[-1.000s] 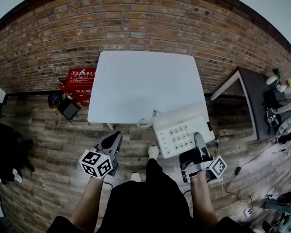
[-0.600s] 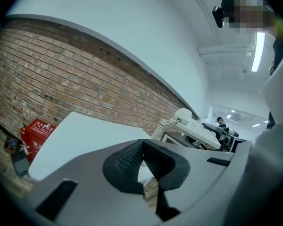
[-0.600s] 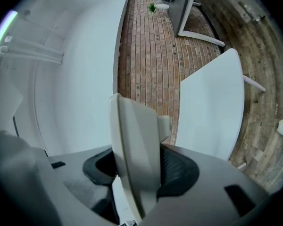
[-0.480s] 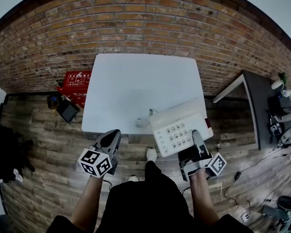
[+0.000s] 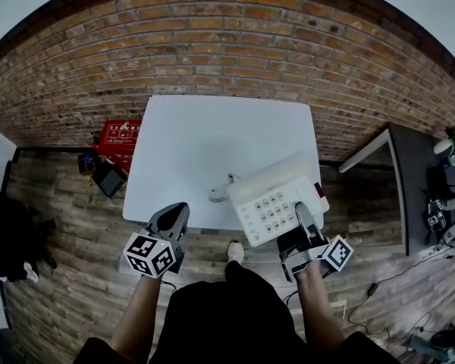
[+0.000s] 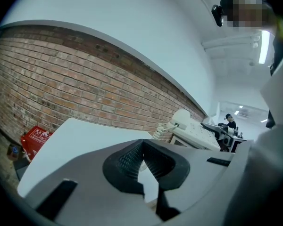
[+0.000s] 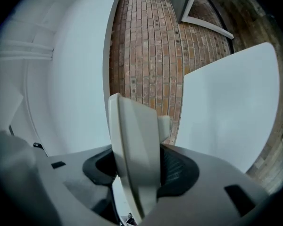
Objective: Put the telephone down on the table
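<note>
A red box (image 5: 123, 131) is sitting on the floor beside the tabletop's (image 5: 212, 139) left edge. The left gripper (image 5: 177, 211) is hovering at the near edge, its fingers (image 6: 125, 161) clenched together. The white tabletop is offering open room across its left and middle. The telephone (image 5: 273, 196) is hanging tilted over the near right corner, off-white, keypad facing up, coiled cord (image 5: 218, 193) trailing left. The right gripper's (image 5: 300, 212) fingers (image 7: 177, 166) are grasping its near edge. A grey side table (image 5: 411, 173) is standing well apart.
</note>
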`<state>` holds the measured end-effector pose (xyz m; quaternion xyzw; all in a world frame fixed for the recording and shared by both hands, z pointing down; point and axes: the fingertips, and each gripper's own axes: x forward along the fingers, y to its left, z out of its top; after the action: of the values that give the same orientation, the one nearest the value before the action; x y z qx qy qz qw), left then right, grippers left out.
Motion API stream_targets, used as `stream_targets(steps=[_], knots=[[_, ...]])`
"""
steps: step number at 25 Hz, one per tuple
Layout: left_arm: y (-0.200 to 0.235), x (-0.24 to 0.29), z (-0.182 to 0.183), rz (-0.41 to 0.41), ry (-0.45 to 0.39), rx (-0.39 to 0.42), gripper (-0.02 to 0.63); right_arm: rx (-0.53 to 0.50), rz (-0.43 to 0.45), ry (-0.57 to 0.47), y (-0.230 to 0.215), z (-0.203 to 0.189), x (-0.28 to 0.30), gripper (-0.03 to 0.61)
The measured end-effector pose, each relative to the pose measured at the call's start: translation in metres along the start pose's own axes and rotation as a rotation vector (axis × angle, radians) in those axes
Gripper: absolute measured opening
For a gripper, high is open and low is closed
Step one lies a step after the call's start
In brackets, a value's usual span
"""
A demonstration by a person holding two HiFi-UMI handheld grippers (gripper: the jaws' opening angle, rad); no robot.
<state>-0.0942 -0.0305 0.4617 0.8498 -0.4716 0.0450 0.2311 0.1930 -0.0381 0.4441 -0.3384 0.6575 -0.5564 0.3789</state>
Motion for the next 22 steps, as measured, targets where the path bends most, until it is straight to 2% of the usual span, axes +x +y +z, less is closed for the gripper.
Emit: stream_targets(steps=[9,16,22], knots=[[-0.003,0.039,0.004,0.062,-0.003,-0.005,0.012,0.018,-0.015,0.102,-0.027,0.029,0.032,0.224],[0.006,0.049,0.008,0.099,-0.005,-0.006,0.012,0.024,-0.032,0.15,-0.044,0.035,0.048,0.224],[0.015,0.058,0.006,0.098,-0.005,-0.015,0.012,0.02,-0.016,0.174,-0.045,0.034,0.068,0.224]])
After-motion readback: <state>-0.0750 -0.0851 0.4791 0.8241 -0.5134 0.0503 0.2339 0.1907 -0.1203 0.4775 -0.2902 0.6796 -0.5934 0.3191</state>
